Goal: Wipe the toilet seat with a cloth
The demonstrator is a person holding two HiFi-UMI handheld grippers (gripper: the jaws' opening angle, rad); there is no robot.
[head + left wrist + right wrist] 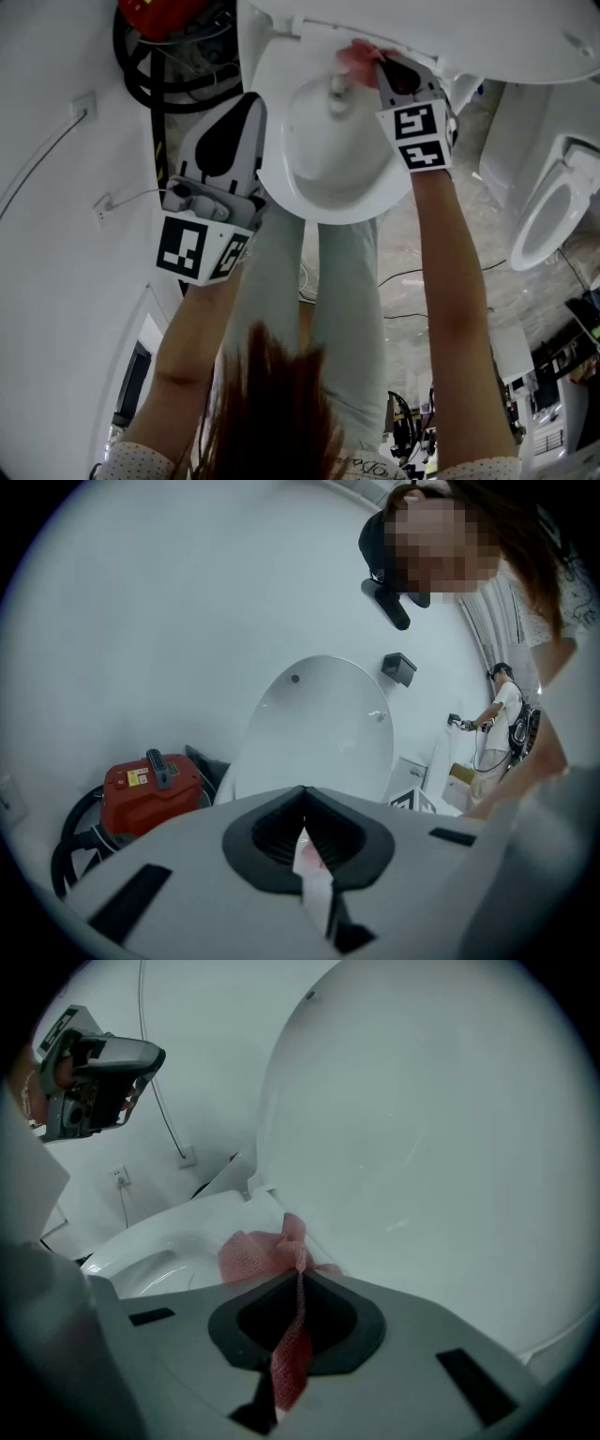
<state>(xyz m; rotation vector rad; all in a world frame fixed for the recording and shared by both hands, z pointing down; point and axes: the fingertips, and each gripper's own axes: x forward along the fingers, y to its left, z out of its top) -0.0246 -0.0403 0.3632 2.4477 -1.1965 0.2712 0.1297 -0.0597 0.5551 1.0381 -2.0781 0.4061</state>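
Note:
The white toilet (328, 192) stands in front of me with its lid (450, 33) raised. In the head view my right gripper (380, 64) is over the far right of the seat rim, shut on a pink cloth (354, 56). The right gripper view shows that cloth (258, 1252) bunched past the jaw tips and lying on the seat (159, 1234) beside the lid (431, 1147); a strip of it runs back between the jaws. Left of the bowl, my left gripper (249, 101) is shut and clear of the seat. It points at the lid (319, 728).
A red machine (150, 787) with black hoses (141, 80) sits by the wall behind the toilet on the left. A wall socket and cable (101, 208) are at left. A second toilet (553, 216) stands at right, cables (412, 281) lie on the floor, and another person (502, 719) stands far off.

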